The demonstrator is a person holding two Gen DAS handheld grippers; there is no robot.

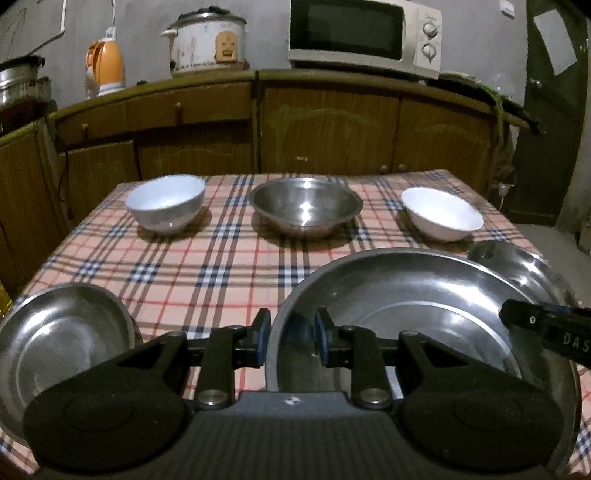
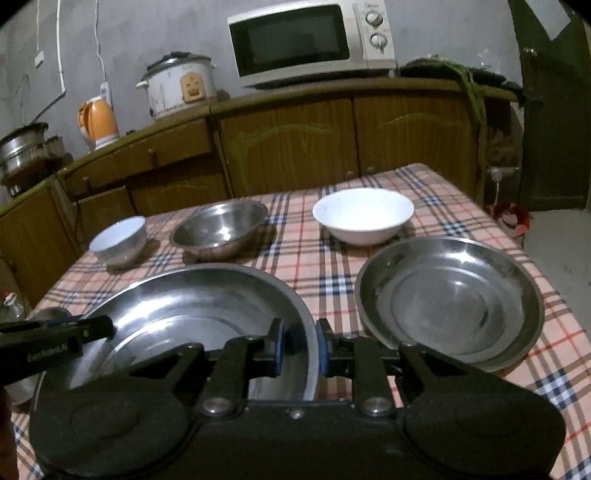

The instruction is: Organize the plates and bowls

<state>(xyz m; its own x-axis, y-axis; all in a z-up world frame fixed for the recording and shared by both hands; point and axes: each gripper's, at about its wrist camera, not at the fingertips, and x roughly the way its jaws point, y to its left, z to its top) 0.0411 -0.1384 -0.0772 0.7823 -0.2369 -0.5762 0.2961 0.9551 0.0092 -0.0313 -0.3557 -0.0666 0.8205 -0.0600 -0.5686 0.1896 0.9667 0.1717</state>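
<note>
A large steel plate point(image 1: 417, 306) point(image 2: 192, 306) sits at the near middle of the checked table point(image 1: 207, 258). My left gripper point(image 1: 291, 339) straddles its left rim, one pad inside and one outside, jaws closed on it. My right gripper point(image 2: 300, 347) grips its right rim the same way. A smaller steel plate point(image 1: 59, 332) lies at the near left, another steel plate point(image 2: 450, 299) at the near right. At the back stand a small white bowl point(image 1: 166, 206) point(image 2: 120, 236), a steel bowl point(image 1: 306, 206) point(image 2: 219, 229) and a wide white bowl point(image 1: 441, 214) point(image 2: 364, 216).
Wooden cabinets point(image 1: 325, 125) run behind the table, with a microwave point(image 1: 364, 35), a rice cooker point(image 1: 205, 40) and an orange kettle point(image 1: 105, 64) on top. A dark door point(image 2: 554, 110) is at the right. A steel pot point(image 2: 22, 147) stands at the far left.
</note>
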